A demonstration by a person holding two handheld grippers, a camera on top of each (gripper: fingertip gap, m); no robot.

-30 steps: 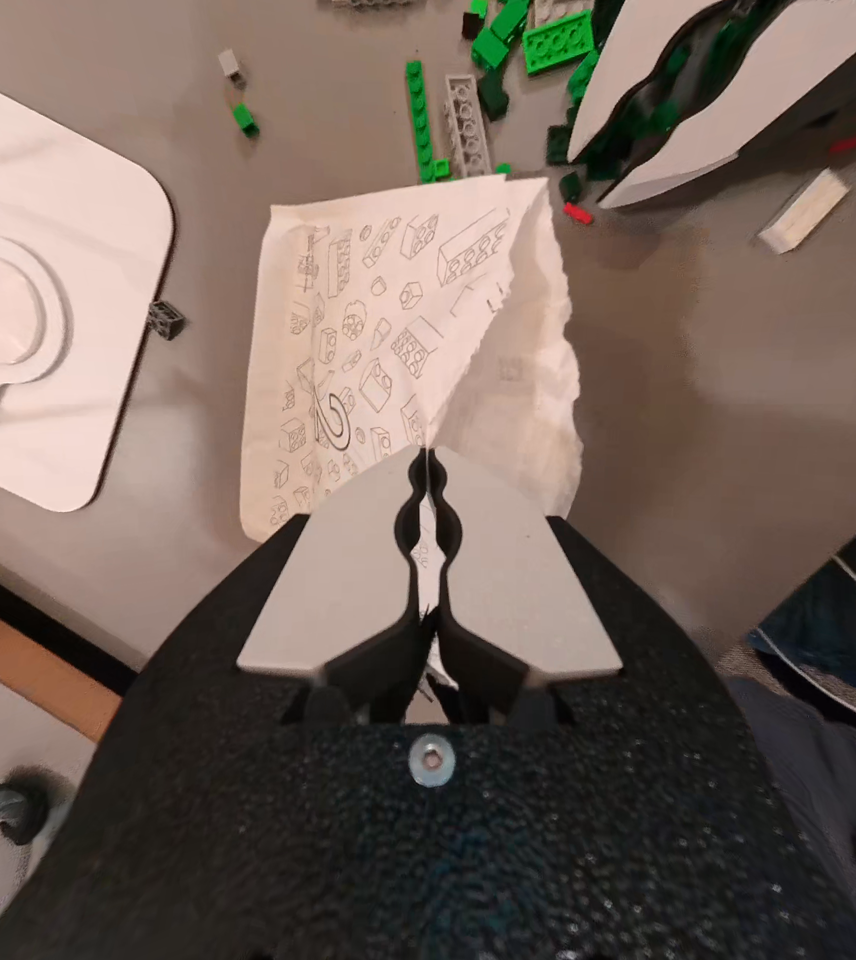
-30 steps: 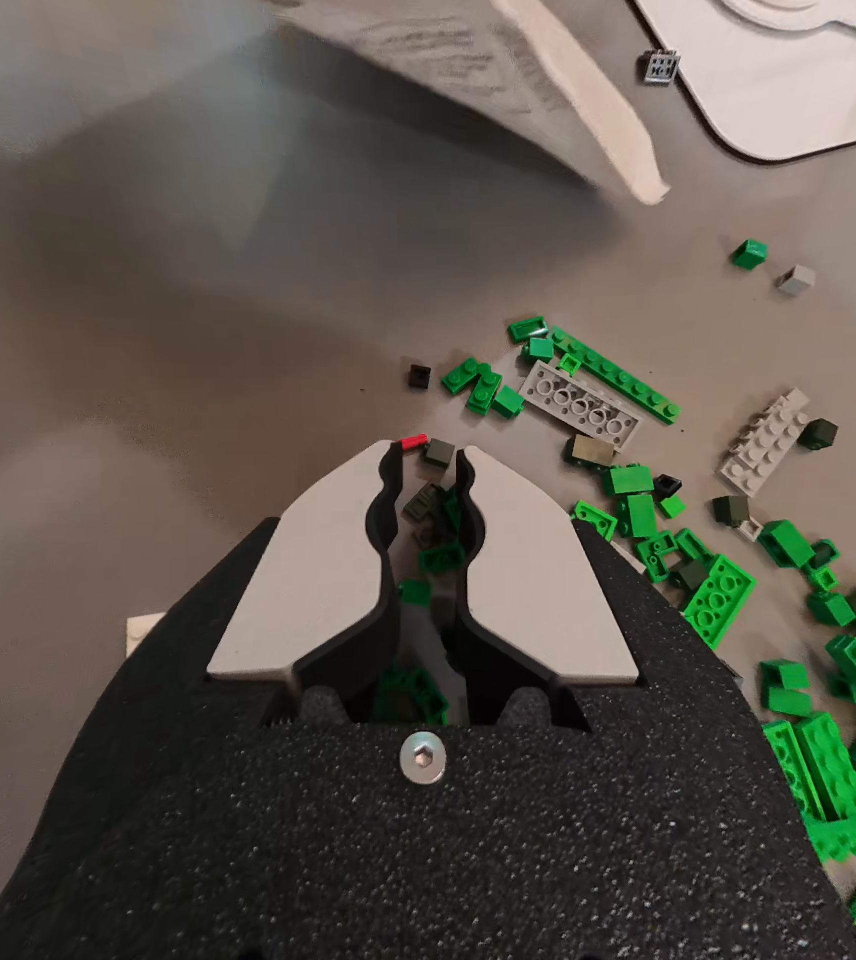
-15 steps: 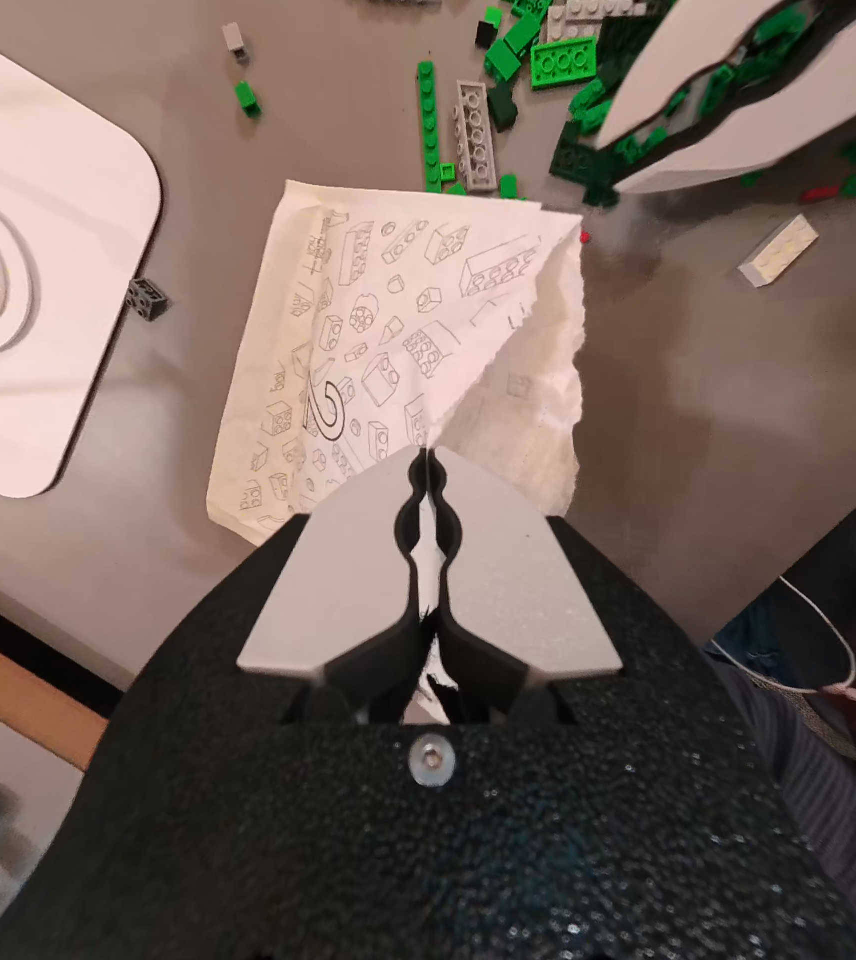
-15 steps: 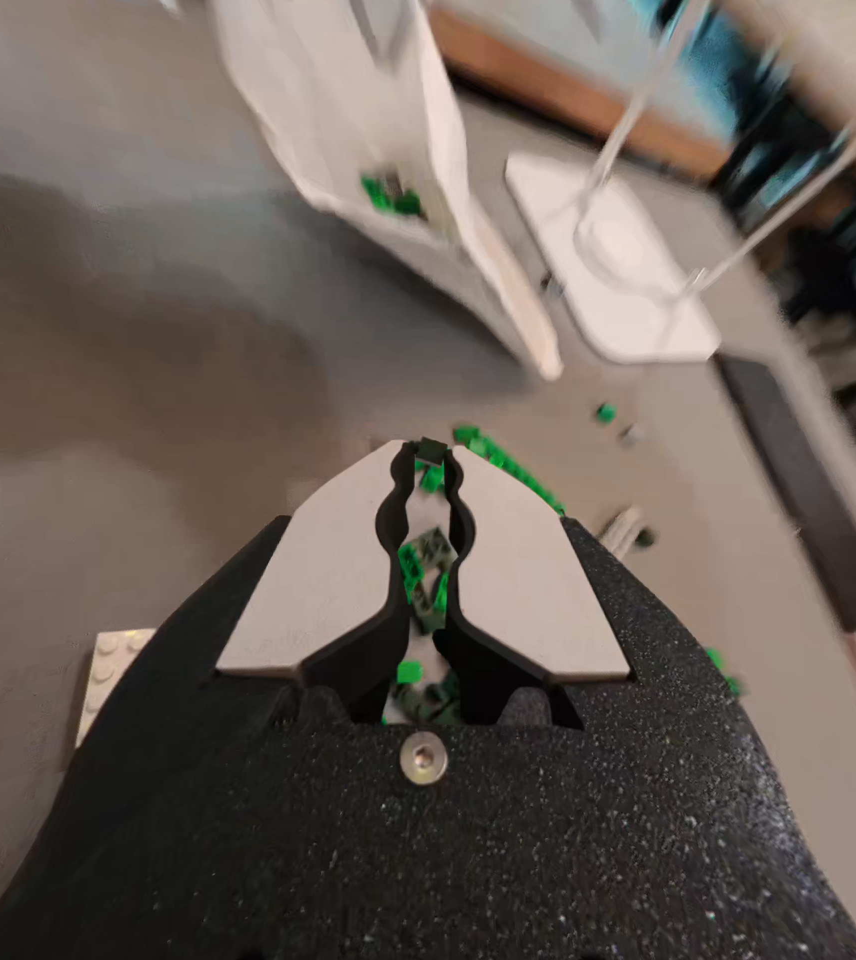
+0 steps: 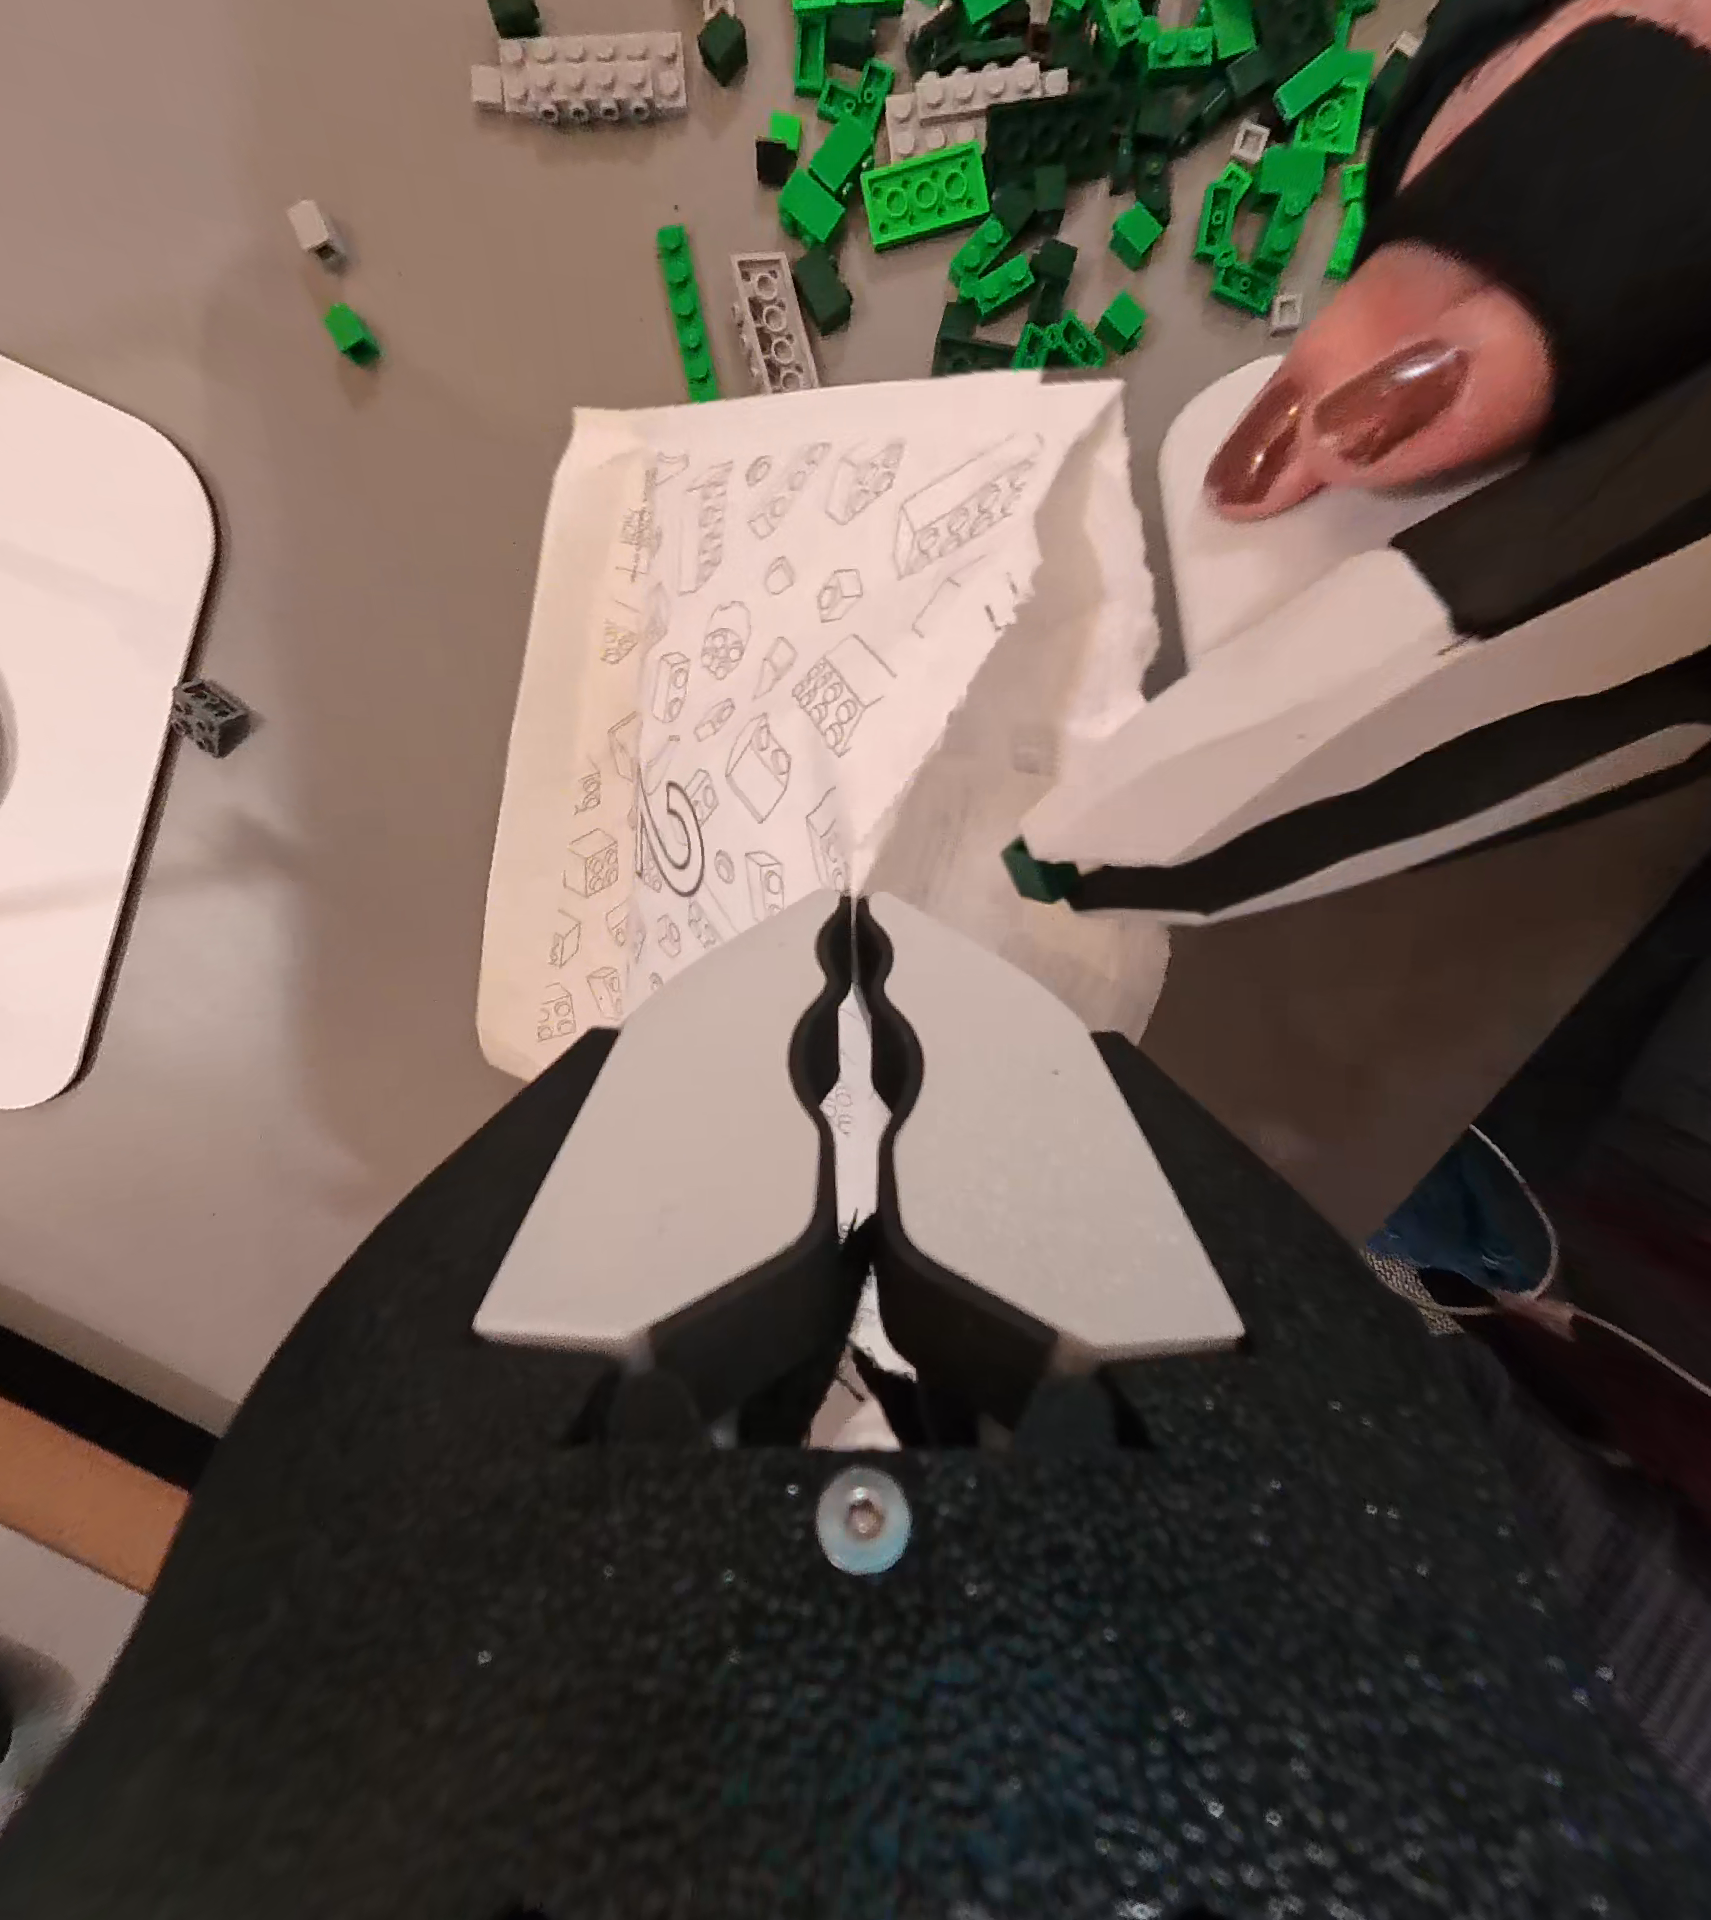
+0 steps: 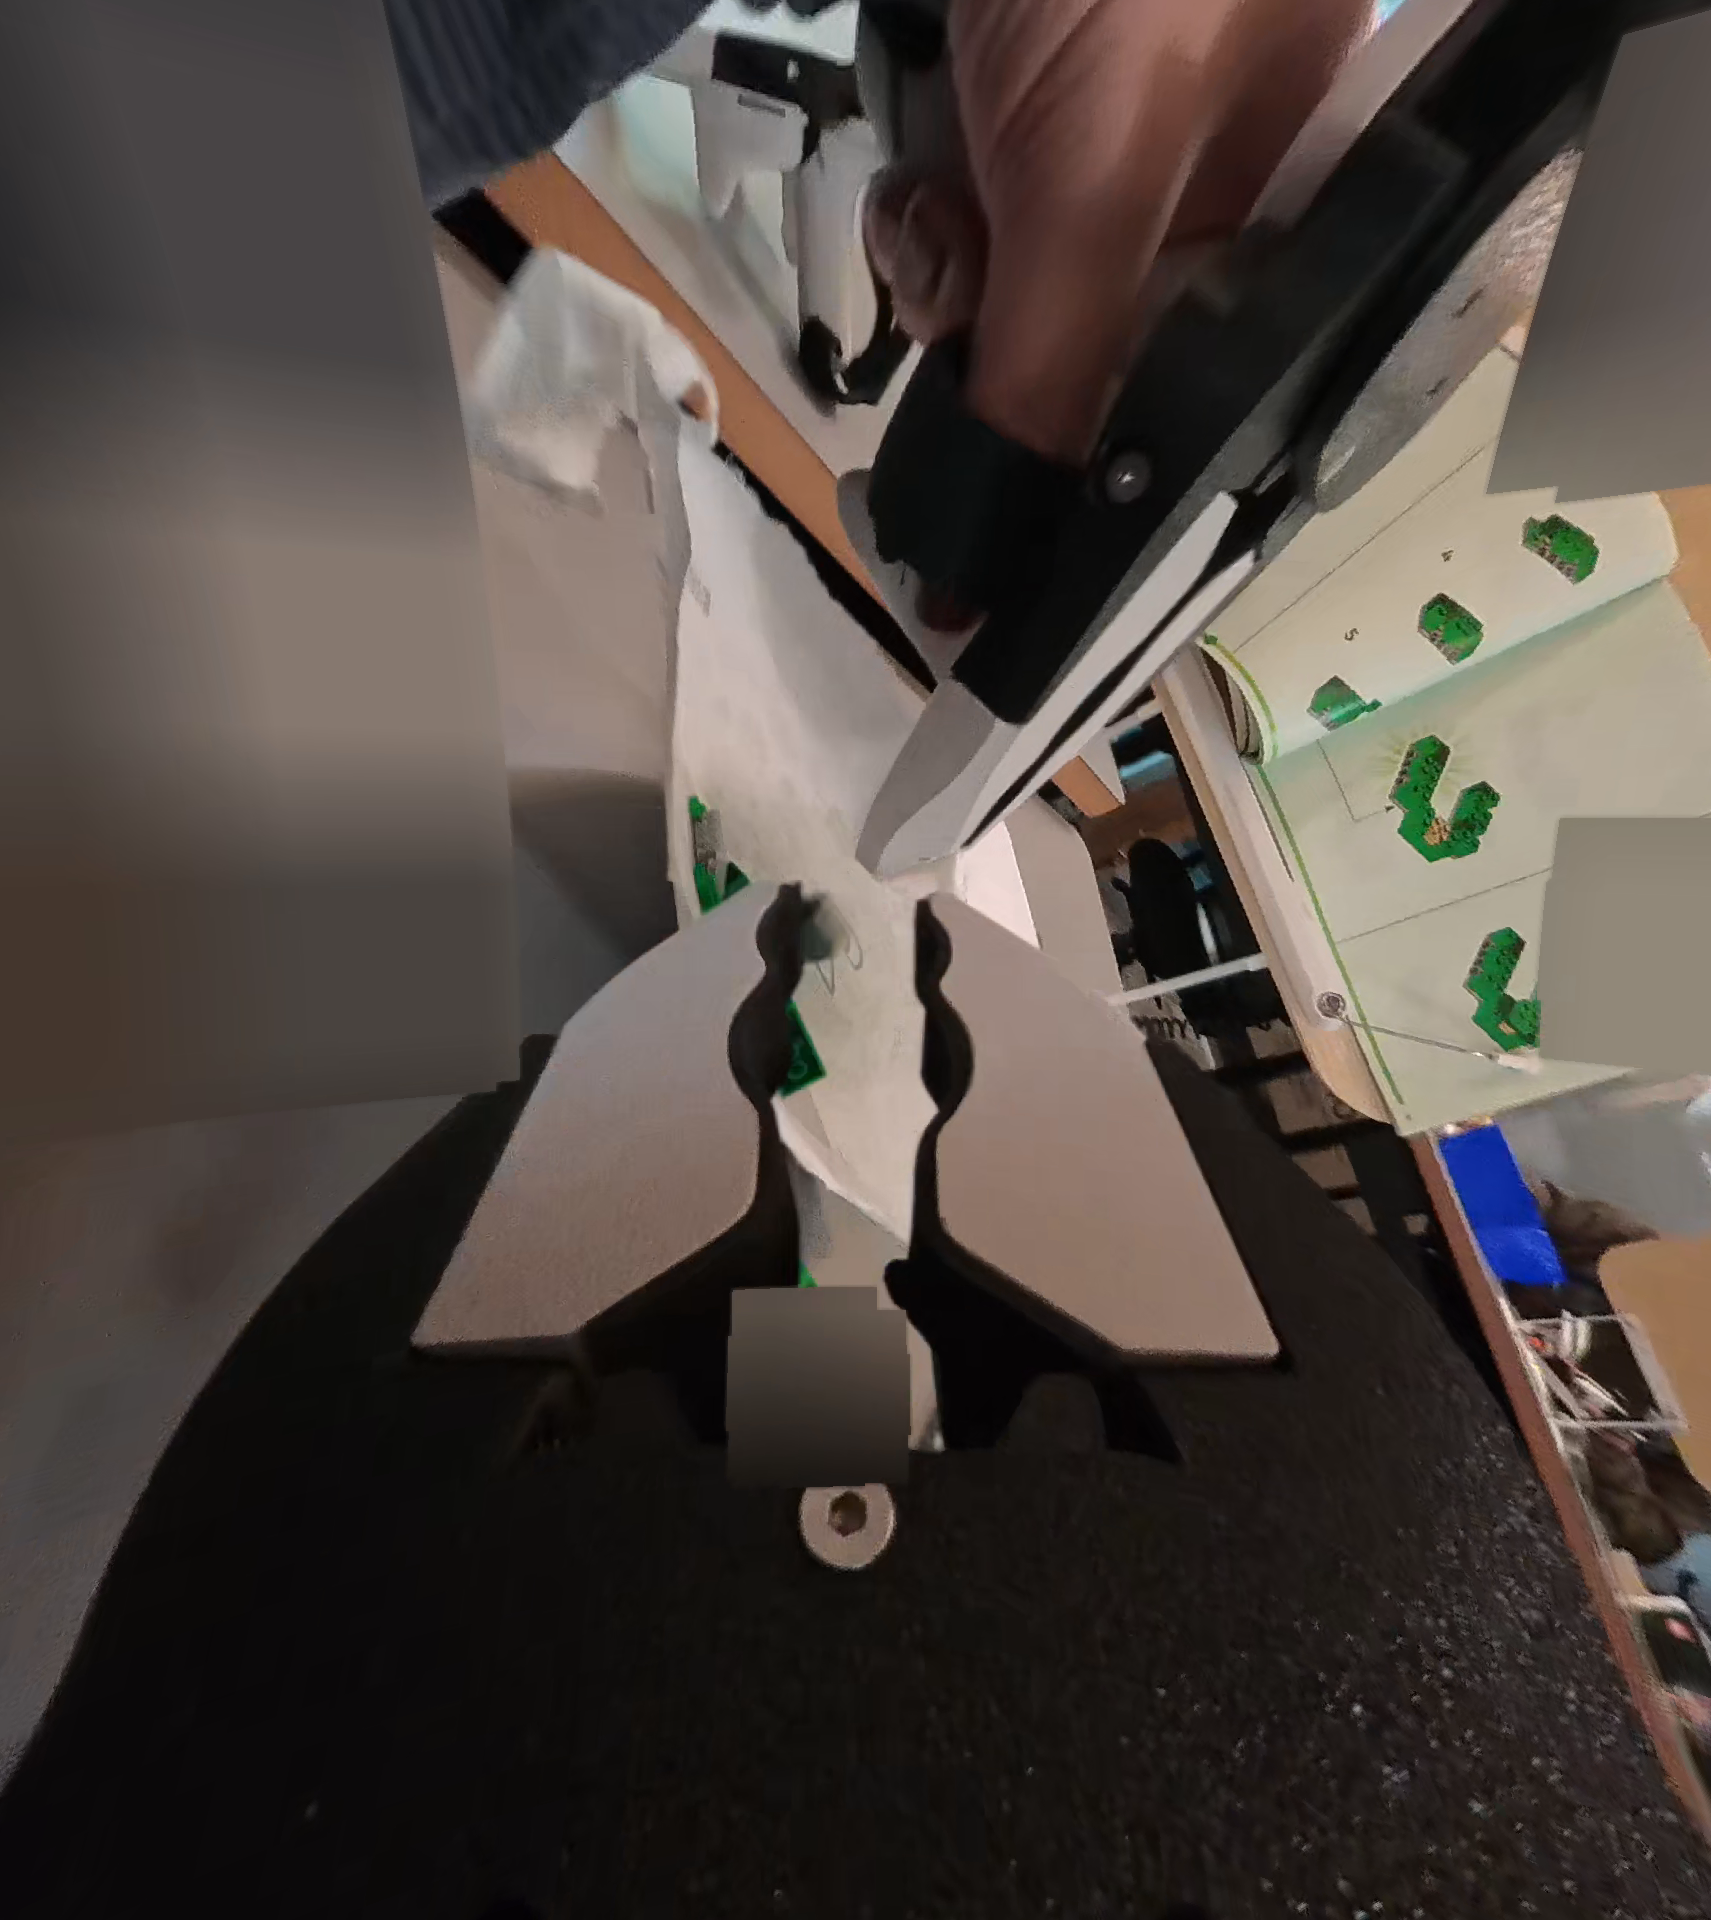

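Pinching the torn upper edge of a white paper bag (image 5: 778, 623), the left gripper (image 5: 856, 914) has its grey jaws pressed together with only the thin sheet between the tips. It points down and forward over the grey table (image 5: 394, 540). The bag hangs from that pinch and spreads toward the table, with its mouth gaping to the right. The paper is crinkled, ragged along the tear, and printed with black line drawings of bricks.

The right gripper (image 6: 851, 914) comes in from the right, tilted, with its tips at the bag's mouth just beside the left gripper's tips. Its jaws stand apart with a clear gap. A small dark green brick (image 5: 1038, 871) sits at the tip of one finger. It is blurred in the right wrist view, so I cannot tell whether it is still gripped. The right hand (image 5: 1578, 208) wears a black fingerless glove, and two fingers (image 5: 1350, 416) lie along the gripper's pale side.

Bag contents: the right wrist view shows a few bright green pieces (image 6: 700, 831) inside, low against the paper.

A loose heap of green, dark green and grey bricks (image 5: 1038, 156) lies on the table beyond the bag. A long grey studded plate (image 5: 581, 88) lies apart at its left. A white rounded base plate (image 5: 20, 675) lies at far left, with a dark grey piece (image 5: 212, 717) just beside its edge. An open instruction booklet (image 6: 1453, 779) stands behind.
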